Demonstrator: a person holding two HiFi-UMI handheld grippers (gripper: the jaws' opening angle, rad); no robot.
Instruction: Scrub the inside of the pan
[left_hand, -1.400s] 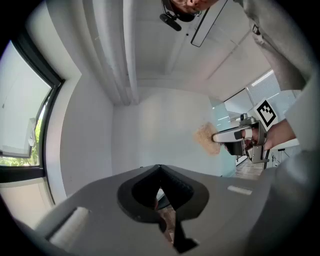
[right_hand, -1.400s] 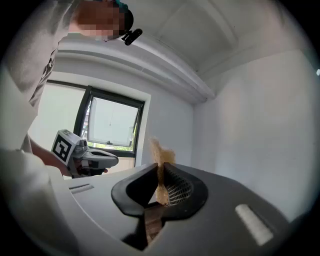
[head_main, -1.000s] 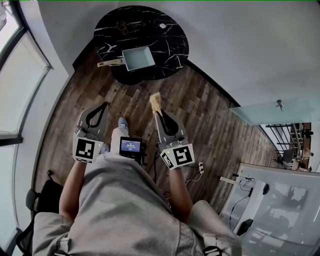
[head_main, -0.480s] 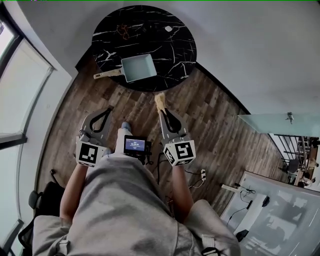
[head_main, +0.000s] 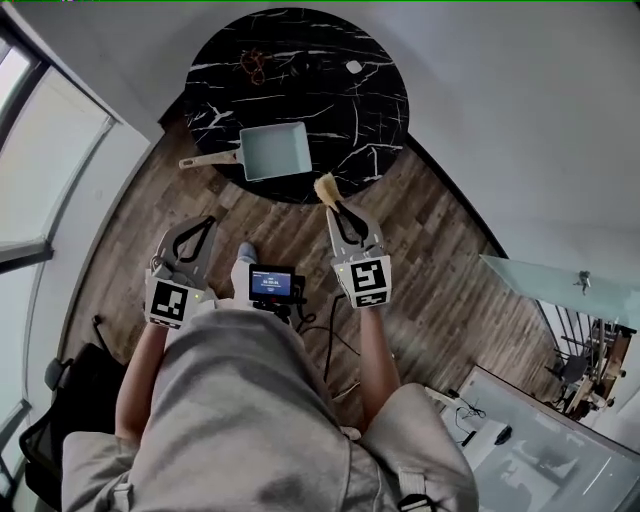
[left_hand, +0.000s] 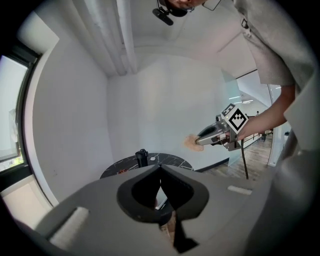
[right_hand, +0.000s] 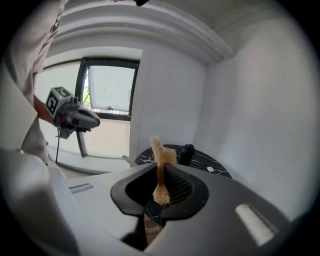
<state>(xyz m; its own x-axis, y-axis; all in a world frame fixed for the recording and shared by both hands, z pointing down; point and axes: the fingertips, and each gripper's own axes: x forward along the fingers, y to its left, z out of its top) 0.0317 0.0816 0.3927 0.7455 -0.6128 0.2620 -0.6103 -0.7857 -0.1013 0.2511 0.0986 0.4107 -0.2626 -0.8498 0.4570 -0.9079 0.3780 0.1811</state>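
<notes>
On the round black table (head_main: 335, 100), toward its rim nearest you: one pale square pan (head_main: 278, 150), rigid, probably light and apt to slide on the polished top, so you had best pin it by its long handle (head_main: 205, 159), which reaches toward the table's left rim. Just short of the table, your right gripper (head_main: 337, 206) tilts slightly downward, clenched on a soft, limp fibrous scrubber (head_main: 326, 189). Your left gripper (head_main: 196, 229), farther back from the table, is closed on nothing.
</notes>
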